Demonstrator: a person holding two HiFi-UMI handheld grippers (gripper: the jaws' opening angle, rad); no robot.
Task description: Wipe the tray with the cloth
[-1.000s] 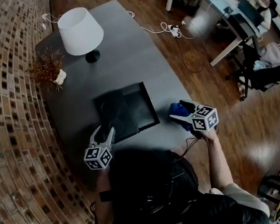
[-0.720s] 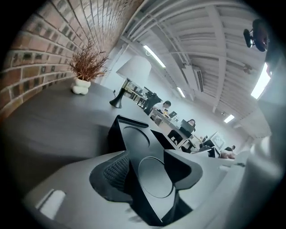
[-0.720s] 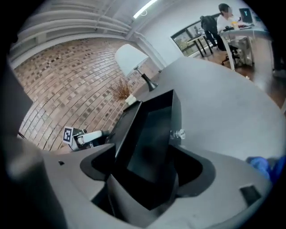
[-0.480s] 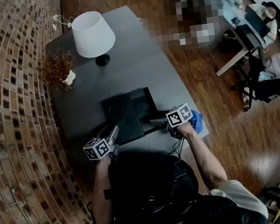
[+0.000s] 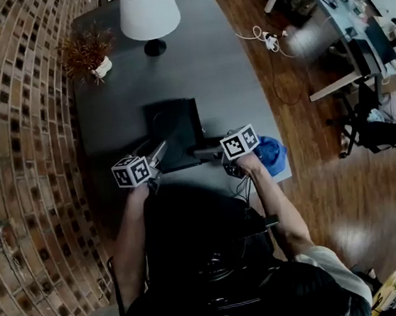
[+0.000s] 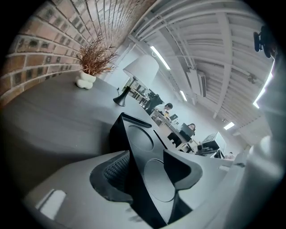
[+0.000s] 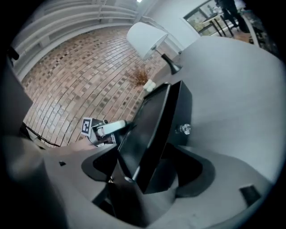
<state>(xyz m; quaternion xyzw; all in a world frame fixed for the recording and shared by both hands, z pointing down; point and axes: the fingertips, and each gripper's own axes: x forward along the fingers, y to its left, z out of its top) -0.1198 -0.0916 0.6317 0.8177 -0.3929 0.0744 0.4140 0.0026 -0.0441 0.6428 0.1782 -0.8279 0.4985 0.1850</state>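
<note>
On the left gripper I read the jaws as moderately apart, having just been opening. The near-left corner wall of the black tray stands between them. The ribbed pad sits just beside that wall and the opposite pad is clear of it. On the right gripper the jaws stand wide, having just closed a little, and straddle the tray's right rim without visibly clamping it. The tray sits on the grey table. The blue cloth lies at the table's right edge, just beside the right gripper, in neither set of jaws. A white lamp stands at the far end.
</note>
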